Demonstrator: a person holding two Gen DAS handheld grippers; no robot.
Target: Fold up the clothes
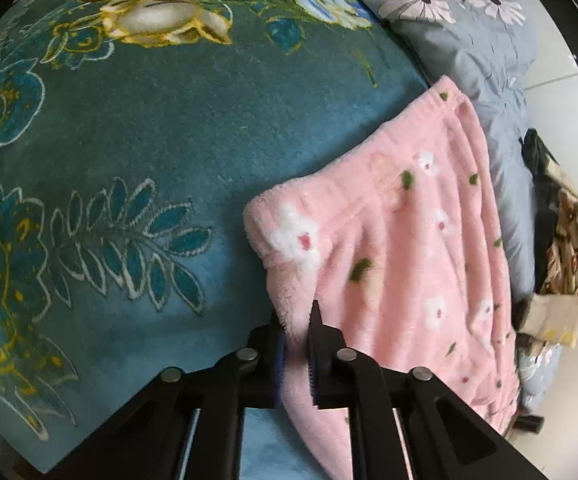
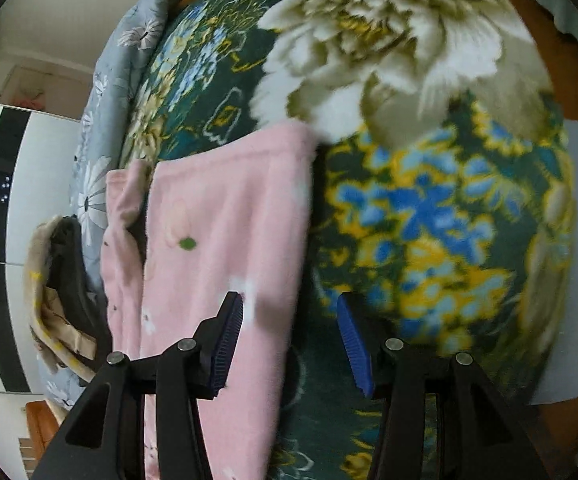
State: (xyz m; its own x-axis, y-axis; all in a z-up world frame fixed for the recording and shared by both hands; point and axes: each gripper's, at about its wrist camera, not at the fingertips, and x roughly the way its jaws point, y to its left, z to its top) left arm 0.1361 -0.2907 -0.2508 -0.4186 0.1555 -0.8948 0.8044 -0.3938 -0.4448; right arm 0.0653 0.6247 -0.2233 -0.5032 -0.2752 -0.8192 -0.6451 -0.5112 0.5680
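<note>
A pink fleece garment (image 1: 401,240) with white flowers and green dots lies on a teal floral blanket (image 1: 149,128). My left gripper (image 1: 297,344) is shut on the garment's near left edge, with fleece pinched between the jaws. In the right wrist view the same pink garment (image 2: 217,232) lies flat on the dark green floral blanket (image 2: 429,220). My right gripper (image 2: 289,328) is open and empty above the garment's right edge. Its left fingertip (image 2: 229,328) is over the pink fleece, its right one over the blanket.
A grey daisy-print quilt (image 1: 469,40) lies bunched along the bed's far side. A dark and beige pile of clothes (image 1: 557,232) sits on it; it also shows in the right wrist view (image 2: 61,288). A white and black wardrobe (image 2: 5,200) stands beyond the bed.
</note>
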